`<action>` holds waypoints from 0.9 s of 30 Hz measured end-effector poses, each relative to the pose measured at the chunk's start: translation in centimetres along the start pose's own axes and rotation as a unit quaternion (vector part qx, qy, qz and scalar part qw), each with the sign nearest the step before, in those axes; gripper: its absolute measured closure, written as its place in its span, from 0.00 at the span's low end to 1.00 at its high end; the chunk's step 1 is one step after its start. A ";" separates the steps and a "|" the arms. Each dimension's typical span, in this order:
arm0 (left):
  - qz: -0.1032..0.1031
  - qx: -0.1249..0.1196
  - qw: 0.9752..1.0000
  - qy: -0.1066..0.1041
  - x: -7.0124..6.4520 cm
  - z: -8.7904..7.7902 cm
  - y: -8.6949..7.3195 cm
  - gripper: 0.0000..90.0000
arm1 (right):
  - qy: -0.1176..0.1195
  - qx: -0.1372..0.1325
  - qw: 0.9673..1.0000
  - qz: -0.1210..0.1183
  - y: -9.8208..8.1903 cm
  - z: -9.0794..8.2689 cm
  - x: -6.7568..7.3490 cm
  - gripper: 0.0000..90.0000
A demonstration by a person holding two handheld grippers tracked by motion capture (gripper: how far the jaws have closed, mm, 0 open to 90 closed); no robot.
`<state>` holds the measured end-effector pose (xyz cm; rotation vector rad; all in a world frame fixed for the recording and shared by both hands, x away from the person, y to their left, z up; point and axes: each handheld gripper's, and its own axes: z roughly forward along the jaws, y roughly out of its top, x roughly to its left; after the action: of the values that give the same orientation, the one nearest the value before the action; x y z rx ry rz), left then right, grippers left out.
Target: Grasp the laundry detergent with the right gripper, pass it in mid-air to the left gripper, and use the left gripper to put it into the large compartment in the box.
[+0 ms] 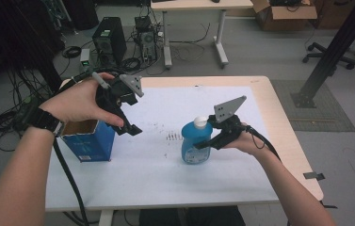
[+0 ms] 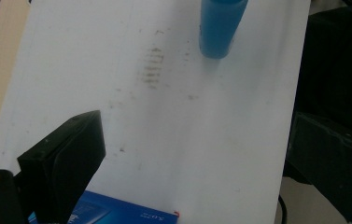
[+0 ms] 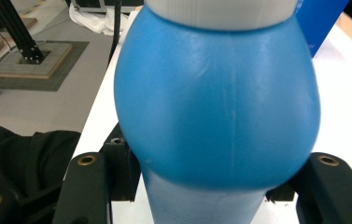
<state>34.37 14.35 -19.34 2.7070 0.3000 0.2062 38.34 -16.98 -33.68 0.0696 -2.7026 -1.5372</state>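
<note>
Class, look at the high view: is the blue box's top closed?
No. The blue box stands on the table with its top open, showing its brown inside.

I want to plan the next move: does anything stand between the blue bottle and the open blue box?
Nothing on the table lies between them. The right gripper is shut on the blue bottle; only bare white table separates it from the blue box. The left gripper hangs by the box's opening, partly across that path.
</note>
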 end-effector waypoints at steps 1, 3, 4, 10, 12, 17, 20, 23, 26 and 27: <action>0.002 -0.001 1.000 0.001 -0.1 -0.1 0.1 0.05 | -0.001 0.000 1.000 0.000 0.4 -0.1 0.0 0.47; 0.005 -0.001 1.000 0.002 -0.2 -0.3 0.4 0.05 | -0.001 0.002 1.000 -0.004 1.7 -0.5 0.0 0.46; 0.007 -0.002 1.000 0.004 -0.2 -0.5 0.5 0.05 | 0.000 0.003 1.000 -0.006 2.1 -0.7 0.0 0.47; 0.016 -0.001 1.000 0.011 -0.6 -1.2 1.6 0.04 | 0.003 0.010 1.000 -0.022 5.8 -1.2 0.3 0.46; 0.019 0.000 1.000 0.013 -0.8 -1.4 1.9 0.04 | 0.002 0.013 1.000 -0.026 6.9 -1.2 0.5 0.46; 0.016 -0.005 1.000 0.019 -1.1 -2.1 2.8 0.04 | 0.009 0.016 0.999 -0.036 9.2 -0.7 0.6 0.47; 0.017 -0.004 1.000 0.021 -1.3 -2.4 3.4 0.04 | 0.013 0.019 0.999 -0.036 10.3 -0.4 0.6 0.47; 0.018 -0.005 1.000 0.025 -1.4 -2.7 4.0 0.04 | 0.014 0.019 0.999 -0.038 11.2 0.0 0.7 0.47; 0.020 -0.005 0.999 0.026 -1.5 -2.9 4.6 0.04 | 0.015 0.023 0.999 -0.042 11.9 0.4 0.8 0.47; 0.021 -0.005 0.999 0.026 -1.6 -2.9 4.8 0.04 | 0.015 0.025 0.999 -0.042 12.1 0.5 0.8 0.47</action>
<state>33.15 10.82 -14.93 2.7037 0.2555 0.2889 37.22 -10.43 -23.57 0.2093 -2.7476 -1.4773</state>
